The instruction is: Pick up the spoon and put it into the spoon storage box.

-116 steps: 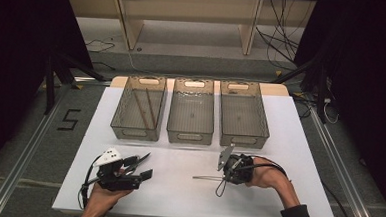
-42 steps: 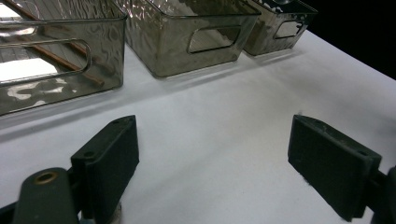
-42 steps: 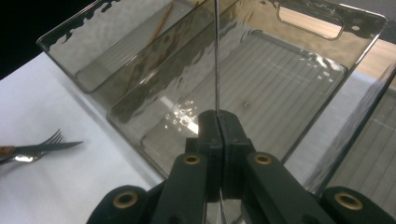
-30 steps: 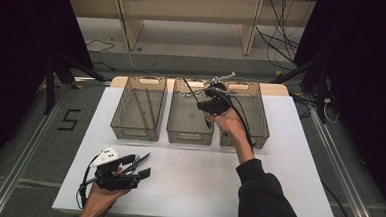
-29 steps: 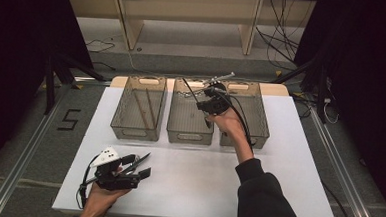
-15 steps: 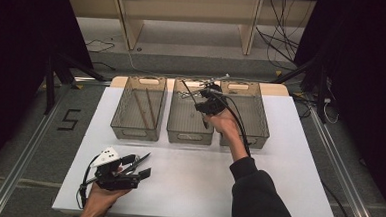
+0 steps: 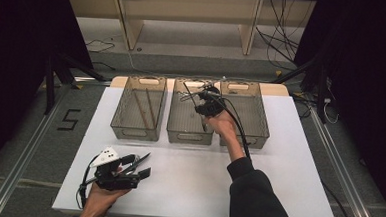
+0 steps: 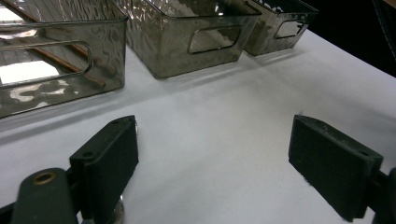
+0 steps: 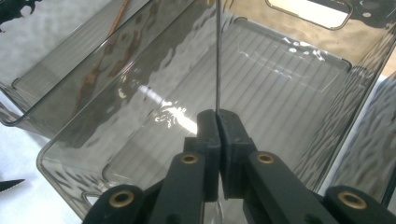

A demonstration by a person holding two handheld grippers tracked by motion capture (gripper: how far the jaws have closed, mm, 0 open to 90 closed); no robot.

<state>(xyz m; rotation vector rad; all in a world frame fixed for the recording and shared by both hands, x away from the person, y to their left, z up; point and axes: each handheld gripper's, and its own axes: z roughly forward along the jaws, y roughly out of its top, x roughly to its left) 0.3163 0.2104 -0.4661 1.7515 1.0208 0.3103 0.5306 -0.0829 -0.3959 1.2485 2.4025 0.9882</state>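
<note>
Pinching thin metal rod (image 9: 217, 56) between pressed-together jaws, your right gripper (image 9: 218, 122) holds it over middle bin (image 9: 299, 100), poised for drop inside. Your left gripper (image 8: 212, 163) idles well short of that bin, jaws spread, empty. Brown sticks (image 7: 142, 108) lie in bin left of it.

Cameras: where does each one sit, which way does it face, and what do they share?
High view: above the near edge, facing forward and down on the white table; both forearms enter from below.
Left gripper view: low over the table, between its open jaws, facing the three bins.
Right gripper view: above the middle bin, jaws shut on a thin metal rod.
Shared: the middle bin and the wooden sticks in the left bin.
</note>
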